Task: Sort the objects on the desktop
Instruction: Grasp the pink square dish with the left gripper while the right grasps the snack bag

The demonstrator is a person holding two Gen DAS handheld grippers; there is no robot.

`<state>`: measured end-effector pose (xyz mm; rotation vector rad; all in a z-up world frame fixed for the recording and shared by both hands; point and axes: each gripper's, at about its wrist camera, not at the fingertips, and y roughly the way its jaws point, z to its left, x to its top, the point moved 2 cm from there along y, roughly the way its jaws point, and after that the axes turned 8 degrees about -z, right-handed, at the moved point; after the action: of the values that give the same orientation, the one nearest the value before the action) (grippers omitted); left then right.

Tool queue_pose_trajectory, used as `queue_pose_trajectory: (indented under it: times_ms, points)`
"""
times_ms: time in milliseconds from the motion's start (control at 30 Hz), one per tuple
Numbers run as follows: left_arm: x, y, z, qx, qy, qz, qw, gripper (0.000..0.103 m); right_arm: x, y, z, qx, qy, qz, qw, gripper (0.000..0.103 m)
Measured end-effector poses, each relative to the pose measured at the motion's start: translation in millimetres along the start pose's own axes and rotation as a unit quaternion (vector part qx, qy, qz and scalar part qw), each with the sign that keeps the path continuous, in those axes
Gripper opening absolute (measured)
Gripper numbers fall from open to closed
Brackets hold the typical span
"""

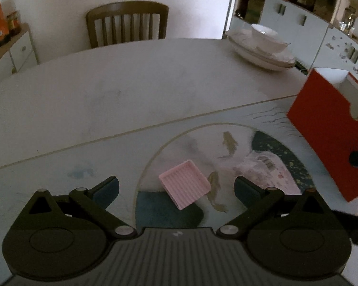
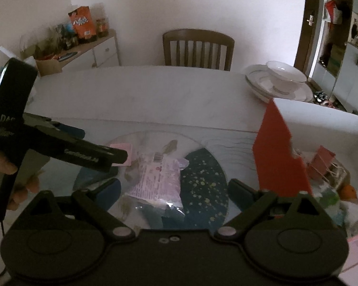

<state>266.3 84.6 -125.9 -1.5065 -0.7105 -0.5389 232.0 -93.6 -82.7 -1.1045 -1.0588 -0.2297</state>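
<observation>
Left wrist view
- Left tongs (image 1: pixel 176 187): spread wide, gripping nothing, above the worktop (image 1: pixel 107 90).
- Pink tray (image 1: pixel 184 187): ribbed, square, flat on the fish-print mat (image 1: pixel 59 164), between the fingertips in the frame.
- Packet (image 1: pixel 262 166): clear wrapper right of the tray, blurred; print unreadable.
- Red box (image 1: pixel 322 138): open-topped, on the right, cut off by the frame edge.
- Dishes (image 1: pixel 262 47): stacked at the far right worktop edge.
- Chair (image 1: pixel 127 22): behind the worktop.

Right wrist view
- Right tongs (image 2: pixel 174 194): spread wide, empty, above the packet (image 2: pixel 158 176).
- Left tongs (image 2: pixel 88 155): seen side-on at left; hand (image 2: pixel 4 166) partly hidden behind the handle.
- Pink tray (image 2: pixel 123 150): mostly hidden behind the left tongs.
- Red box (image 2: pixel 279 152): contents jumbled, hard to identify.
- Cabinet (image 2: pixel 102 50): cluttered top, items blurred.
</observation>
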Motion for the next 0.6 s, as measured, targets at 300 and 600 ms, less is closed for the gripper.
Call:
queue_pose_trajectory:
  times_ms: [300, 600]
  points:
    - [-2, 18, 5, 0.013, -0.023, 0.006, 0.9996, 0.103, -4, 39, 3, 0.002, 0.006, 0.026, 1.0, 0.092]
    - [-7, 26, 2, 0.014, -0.03, 0.002, 0.9994, 0.099, -6, 63, 6, 0.008, 0.005, 0.043, 0.999, 0.09]
